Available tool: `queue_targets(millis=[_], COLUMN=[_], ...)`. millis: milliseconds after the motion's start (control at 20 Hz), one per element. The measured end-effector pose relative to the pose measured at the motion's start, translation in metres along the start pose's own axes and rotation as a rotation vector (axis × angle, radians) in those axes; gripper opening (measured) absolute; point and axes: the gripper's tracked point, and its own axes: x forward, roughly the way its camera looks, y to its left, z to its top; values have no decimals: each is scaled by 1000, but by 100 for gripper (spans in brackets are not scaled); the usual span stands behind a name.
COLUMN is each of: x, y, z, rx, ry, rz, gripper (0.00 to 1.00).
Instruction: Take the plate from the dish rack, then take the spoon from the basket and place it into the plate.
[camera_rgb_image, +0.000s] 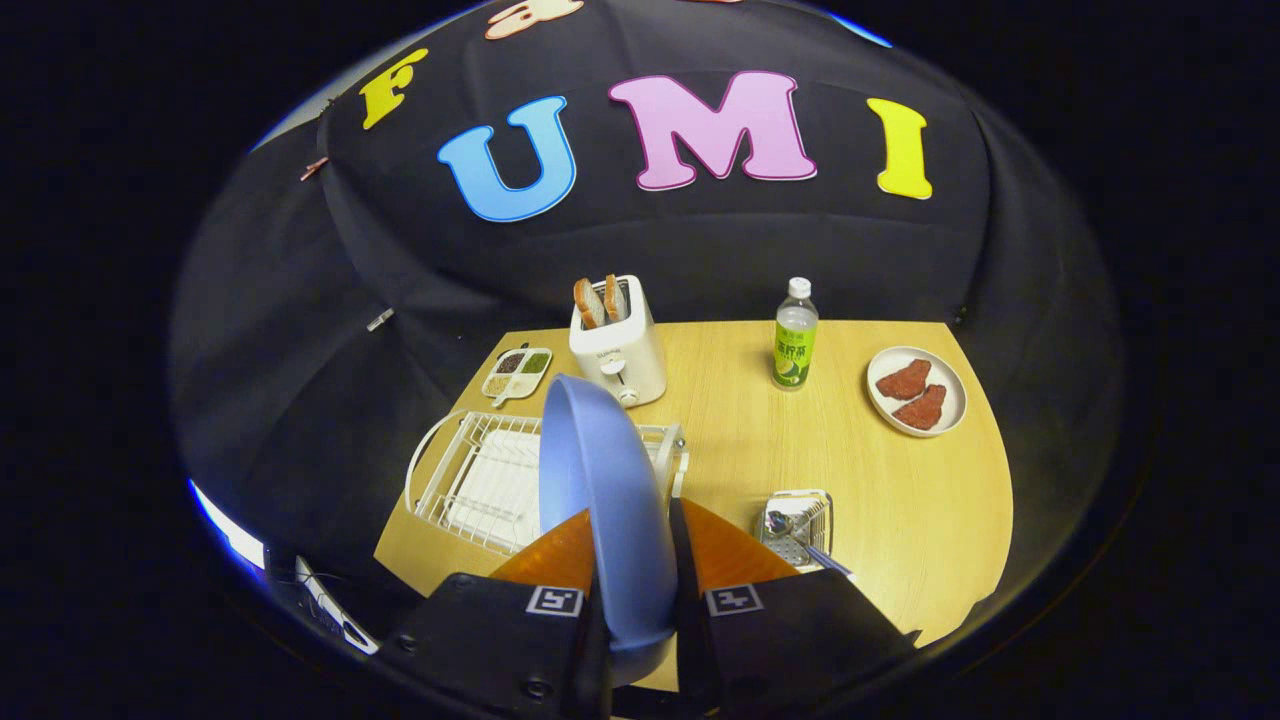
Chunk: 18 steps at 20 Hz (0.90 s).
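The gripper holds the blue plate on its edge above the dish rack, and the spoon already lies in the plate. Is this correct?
Not quite. In the gripper view the gripper does hold the blue plate on edge above the dish rack, but the spoon lies in the basket, not the plate.

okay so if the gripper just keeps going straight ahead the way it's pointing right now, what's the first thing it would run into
Probably the toaster. The gripper is shut on the blue plate, held on edge above the dish rack, and the toaster stands just beyond the plate's far rim. Depth is unclear, so the rack's far end might come first.

Blue plate (600, 480) upright in gripper (632, 545)
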Motion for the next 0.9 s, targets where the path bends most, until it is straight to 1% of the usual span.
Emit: queue_targets(millis=[200,350,450,600,750,900], x=[-35,-48,-50,-41,-15,12], y=[-39,-57,-63,-68,-82,-89], z=[-61,-115,-153,-196,-223,-238], rx=[14,78,143,234,253,272], ry=[60,105,152,193,208,222], rz=[-10,-3,13,41,36,50], gripper=[30,29,29,29,29,30])
